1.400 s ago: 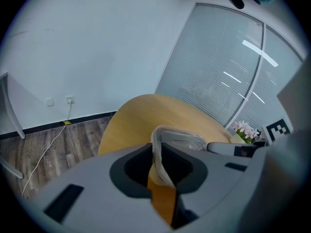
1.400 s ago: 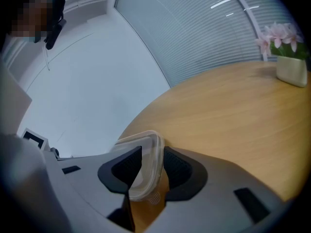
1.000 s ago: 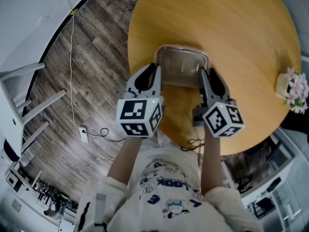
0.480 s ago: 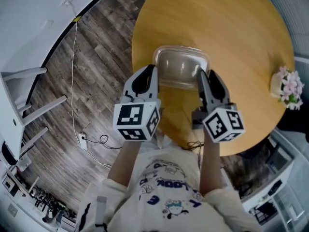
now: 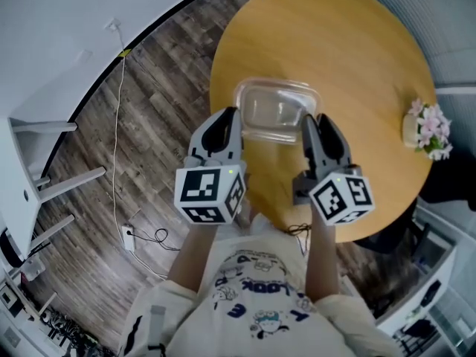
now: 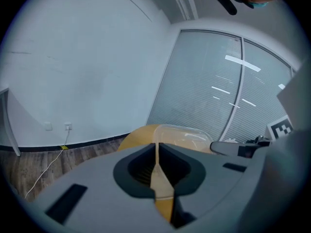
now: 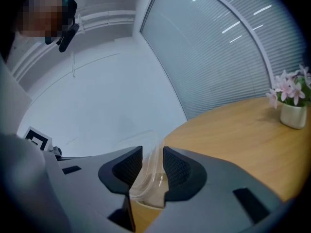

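A clear plastic container (image 5: 277, 111) is held in the air over the round wooden table (image 5: 349, 58), one gripper on each side of it. My left gripper (image 5: 235, 122) is shut on its left rim (image 6: 156, 171). On the opposite rim (image 7: 148, 176) my right gripper (image 5: 308, 127) is shut as well. In the left gripper view the container (image 6: 180, 135) shows as a clear dome ahead of the jaws. The container looks empty.
A small white pot of pink flowers (image 5: 422, 128) stands near the table's right edge, seen also as flowers (image 7: 293, 103) in the right gripper view. A white cable (image 5: 117, 132) runs over the wood floor at left. A white wall and blinds lie beyond.
Both grippers have raised the container together and tipped upward; the table and floor have sunk lower in both gripper views.
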